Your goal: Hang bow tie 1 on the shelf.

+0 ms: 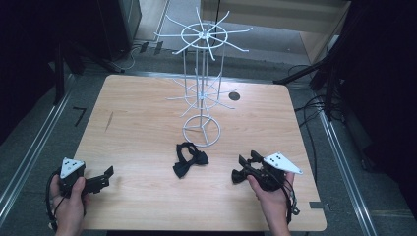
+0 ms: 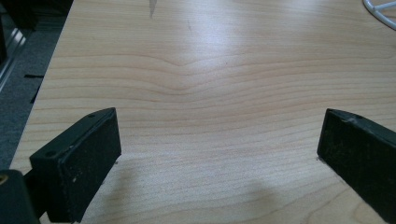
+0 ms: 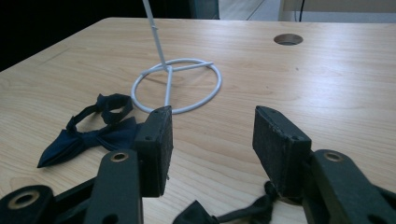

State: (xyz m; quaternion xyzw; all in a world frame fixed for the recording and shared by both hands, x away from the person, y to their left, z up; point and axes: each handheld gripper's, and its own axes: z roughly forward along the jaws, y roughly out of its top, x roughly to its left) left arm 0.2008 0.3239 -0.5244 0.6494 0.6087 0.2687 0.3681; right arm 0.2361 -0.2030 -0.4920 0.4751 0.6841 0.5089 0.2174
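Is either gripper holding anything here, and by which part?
No. Left gripper and right gripper are both open; a bow tie lies under the right.

From my remote seat, the tabletop looks like pale wood with a wavy grain, smooth, carrying a soft sheen where light falls on it. The stand reads as thin wire coated glossy white. The bow tie is dark matt cloth, soft and creased. On the left hand-held gripper and the right hand-held gripper I see matt black plastic with rough, scuffed pads.
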